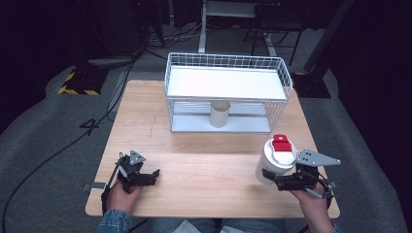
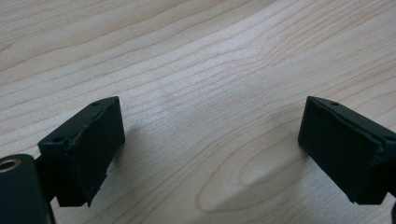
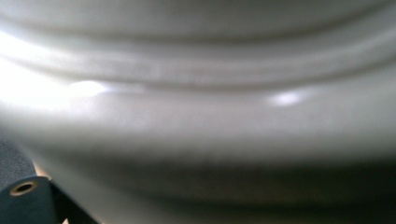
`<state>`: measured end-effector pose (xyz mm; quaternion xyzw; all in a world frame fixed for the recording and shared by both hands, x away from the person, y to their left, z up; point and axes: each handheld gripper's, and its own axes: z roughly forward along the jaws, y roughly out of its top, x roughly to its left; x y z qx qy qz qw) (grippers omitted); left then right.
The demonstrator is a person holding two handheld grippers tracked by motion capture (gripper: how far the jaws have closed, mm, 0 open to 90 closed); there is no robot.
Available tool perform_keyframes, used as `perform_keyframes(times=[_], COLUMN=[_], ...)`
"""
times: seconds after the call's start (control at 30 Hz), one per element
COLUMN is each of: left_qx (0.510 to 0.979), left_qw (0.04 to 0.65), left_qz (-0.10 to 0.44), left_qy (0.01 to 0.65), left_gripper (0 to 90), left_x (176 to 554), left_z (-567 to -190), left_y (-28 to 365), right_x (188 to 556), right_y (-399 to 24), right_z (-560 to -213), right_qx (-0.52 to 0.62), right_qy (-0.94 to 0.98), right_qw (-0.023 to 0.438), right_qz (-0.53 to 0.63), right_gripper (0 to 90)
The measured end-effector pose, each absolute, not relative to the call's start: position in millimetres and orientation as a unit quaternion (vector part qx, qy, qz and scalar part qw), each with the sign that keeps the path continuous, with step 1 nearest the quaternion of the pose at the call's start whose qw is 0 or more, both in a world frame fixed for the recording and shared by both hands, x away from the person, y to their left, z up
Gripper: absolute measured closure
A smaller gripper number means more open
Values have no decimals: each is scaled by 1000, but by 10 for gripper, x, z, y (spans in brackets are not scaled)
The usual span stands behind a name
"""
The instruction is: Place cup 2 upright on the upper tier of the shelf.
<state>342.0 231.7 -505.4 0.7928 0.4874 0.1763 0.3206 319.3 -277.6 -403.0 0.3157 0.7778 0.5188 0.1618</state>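
Firmly around cup (image 1: 275,162), right fingers (image 1: 268,175).

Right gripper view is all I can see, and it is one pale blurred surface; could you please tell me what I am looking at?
Observer: It is a white cup with a red-tabbed lid, gripped at its side by the right gripper.
Operator: Thank you. Is the left gripper holding anything?
Observer: No, the left gripper has its jaws apart with bare wooden table between them.
Operator: Is there anywhere to put the cup?
Observer: A white wire rack stands at the table's far side, its top shelf bare.
Operator: And the lower shelf?
Observer: A second, lidless cup stands there, near the middle.
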Motion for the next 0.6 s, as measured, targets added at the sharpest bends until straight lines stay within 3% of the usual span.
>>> perform_keyframes(times=[0.6], left_qx=[792], left_qw=[321], left_qz=[177], left_qy=[487], left_gripper=[78], left_x=[3422], left_z=[-5056], left_y=[2316], right_x=[3467], right_y=[-2736], right_z=[-3617], right_qx=[318], right_qy=[776], right_qw=[171], right_qz=[516], right_gripper=[96])
